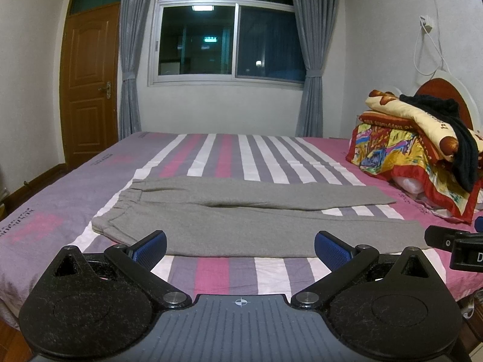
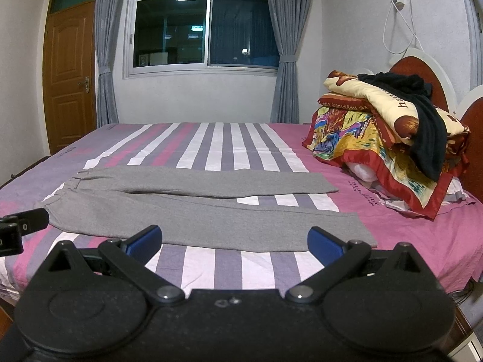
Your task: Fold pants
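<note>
Grey pants (image 1: 241, 220) lie flat across the striped bed, waistband to the left, both legs stretched right and slightly apart at the cuffs. The same pants (image 2: 205, 208) fill the middle of the right wrist view. My left gripper (image 1: 240, 246) hovers open just in front of the near leg's edge, holding nothing. My right gripper (image 2: 235, 239) is likewise open and empty, in front of the near leg close to its cuff. Part of the right gripper's body shows at the right edge of the left wrist view, and the left gripper's body shows at the left edge of the right wrist view.
A striped pink, purple and white sheet (image 1: 229, 157) covers the bed. Folded colourful quilts (image 2: 377, 126) with a black garment (image 2: 428, 138) on top are stacked at the headboard on the right. A window with grey curtains and a wooden door (image 1: 87, 87) stand behind.
</note>
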Motion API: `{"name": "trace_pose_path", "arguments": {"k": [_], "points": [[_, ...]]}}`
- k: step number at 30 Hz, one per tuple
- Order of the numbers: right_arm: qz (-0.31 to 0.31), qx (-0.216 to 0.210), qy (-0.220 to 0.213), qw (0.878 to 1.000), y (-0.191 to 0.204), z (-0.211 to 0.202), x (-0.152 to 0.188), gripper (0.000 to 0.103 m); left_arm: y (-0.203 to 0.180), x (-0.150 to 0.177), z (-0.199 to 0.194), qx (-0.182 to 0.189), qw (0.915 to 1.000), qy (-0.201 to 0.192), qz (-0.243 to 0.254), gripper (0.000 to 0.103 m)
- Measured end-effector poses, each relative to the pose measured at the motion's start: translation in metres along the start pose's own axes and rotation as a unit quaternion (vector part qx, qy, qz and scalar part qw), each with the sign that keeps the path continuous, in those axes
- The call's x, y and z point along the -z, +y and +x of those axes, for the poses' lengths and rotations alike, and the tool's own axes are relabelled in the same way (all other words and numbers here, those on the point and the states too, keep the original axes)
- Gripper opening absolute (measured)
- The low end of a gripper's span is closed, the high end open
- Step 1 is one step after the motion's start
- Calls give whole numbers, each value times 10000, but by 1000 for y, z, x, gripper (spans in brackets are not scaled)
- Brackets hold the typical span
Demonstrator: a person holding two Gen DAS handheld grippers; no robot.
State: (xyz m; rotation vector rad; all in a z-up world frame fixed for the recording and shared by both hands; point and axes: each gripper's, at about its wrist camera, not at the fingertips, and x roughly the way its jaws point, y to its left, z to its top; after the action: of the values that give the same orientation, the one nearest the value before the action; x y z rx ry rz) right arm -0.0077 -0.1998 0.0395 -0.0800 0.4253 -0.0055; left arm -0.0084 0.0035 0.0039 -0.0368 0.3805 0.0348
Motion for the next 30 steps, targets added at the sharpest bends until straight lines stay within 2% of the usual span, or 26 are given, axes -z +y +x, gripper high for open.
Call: {"name": "trace_pose_path", "arguments": {"k": [20, 24, 26, 30], "points": [[-67, -78, -18, 9999, -1, -2, 1, 103, 2, 0, 1, 40, 10000, 37, -10, 103], [-226, -347, -200, 9989, -10, 4, -9, 103, 19, -3, 14, 155, 9992, 96, -345, 103], [-335, -509, -315, 9976, -17, 11, -19, 103, 35, -6, 28, 101, 9982, 196, -561, 103], [-679, -586, -244, 9957, -24, 36, -40, 103, 68, -16, 59, 294, 9962, 292, -763, 103]]}}
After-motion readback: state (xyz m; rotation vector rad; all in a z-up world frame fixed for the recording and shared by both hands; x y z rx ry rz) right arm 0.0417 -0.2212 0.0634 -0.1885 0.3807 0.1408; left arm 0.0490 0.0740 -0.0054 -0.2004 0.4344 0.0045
